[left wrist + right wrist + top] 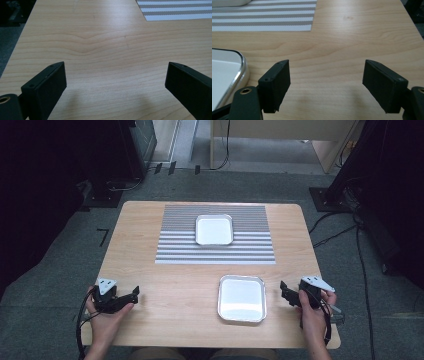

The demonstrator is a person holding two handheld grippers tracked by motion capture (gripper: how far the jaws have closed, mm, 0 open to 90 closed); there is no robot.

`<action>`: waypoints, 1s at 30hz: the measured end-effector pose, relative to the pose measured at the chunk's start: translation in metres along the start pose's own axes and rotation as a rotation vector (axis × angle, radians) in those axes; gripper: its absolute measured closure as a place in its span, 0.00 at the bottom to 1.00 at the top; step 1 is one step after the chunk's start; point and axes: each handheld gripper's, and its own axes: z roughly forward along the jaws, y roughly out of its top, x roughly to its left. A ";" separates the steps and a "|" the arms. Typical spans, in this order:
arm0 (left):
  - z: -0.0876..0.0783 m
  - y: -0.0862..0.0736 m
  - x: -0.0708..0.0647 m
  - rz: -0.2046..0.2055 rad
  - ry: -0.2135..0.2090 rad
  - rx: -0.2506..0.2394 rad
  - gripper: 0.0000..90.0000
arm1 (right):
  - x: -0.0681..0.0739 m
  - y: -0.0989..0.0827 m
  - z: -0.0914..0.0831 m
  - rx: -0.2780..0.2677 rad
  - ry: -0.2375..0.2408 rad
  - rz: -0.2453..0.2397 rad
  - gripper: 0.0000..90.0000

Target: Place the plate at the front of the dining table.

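Observation:
Two empty white trays lie on the wooden table (150, 265). One tray (214, 229) sits on a grey striped mat (216, 251) at the back. The other tray (242, 297) rests on bare wood near the front edge; its rim (239, 75) is at the left in the right gripper view. My left gripper (134, 294) is held at the front left, open, with only bare wood between its jaws (115, 82). My right gripper (285, 292) is held at the front right, just right of the near tray, open and holding nothing (325, 82).
The striped mat's corner (175, 11) shows far ahead of the left gripper, and its edge (264, 21) ahead of the right one. Dark stands, cables and a wooden bench (280, 135) surround the table on the grey carpet.

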 end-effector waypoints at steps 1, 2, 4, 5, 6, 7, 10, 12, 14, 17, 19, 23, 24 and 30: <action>0.000 0.000 0.002 -0.003 0.002 0.002 0.04 | -0.002 -0.002 -0.001 0.002 -0.004 -0.003 0.25; -0.001 -0.001 0.004 -0.004 0.007 0.002 0.04 | -0.005 -0.004 -0.002 0.004 -0.008 -0.004 0.25; -0.002 -0.002 0.009 -0.011 0.020 0.000 0.04 | -0.009 -0.007 -0.004 0.009 -0.017 0.000 0.25; -0.003 -0.003 0.011 -0.013 0.025 0.004 0.04 | -0.012 -0.009 -0.006 0.011 -0.019 0.003 0.25; -0.003 -0.003 0.013 -0.011 0.030 0.006 0.04 | -0.015 -0.011 -0.007 0.013 -0.024 0.004 0.25; -0.004 -0.004 0.015 -0.009 0.033 0.010 0.04 | -0.017 -0.013 -0.008 0.014 -0.028 0.004 0.25; -0.006 -0.006 0.018 0.003 0.045 0.021 0.04 | -0.024 -0.018 -0.011 0.025 -0.040 -0.006 0.24; -0.007 -0.007 0.020 0.011 0.050 0.031 0.04 | -0.028 -0.023 -0.012 0.047 -0.045 -0.010 0.24; -0.007 -0.008 0.021 0.013 0.054 0.035 0.04 | -0.031 -0.024 -0.014 0.046 -0.051 -0.010 0.24; -0.007 -0.010 0.022 0.007 0.075 0.068 0.05 | -0.034 -0.026 -0.017 0.062 -0.072 -0.019 0.24; -0.007 -0.011 0.022 0.003 0.071 0.074 0.05 | -0.035 -0.027 -0.018 0.068 -0.087 -0.030 0.24; -0.004 -0.012 0.021 0.011 0.090 0.113 0.05 | -0.034 -0.029 -0.020 0.073 -0.099 -0.041 0.23; -0.004 -0.012 0.021 0.010 0.090 0.113 0.05 | -0.035 -0.030 -0.021 0.075 -0.101 -0.040 0.22; -0.003 -0.012 0.022 -0.010 0.079 0.112 0.05 | -0.035 -0.030 -0.020 0.079 -0.109 -0.033 0.18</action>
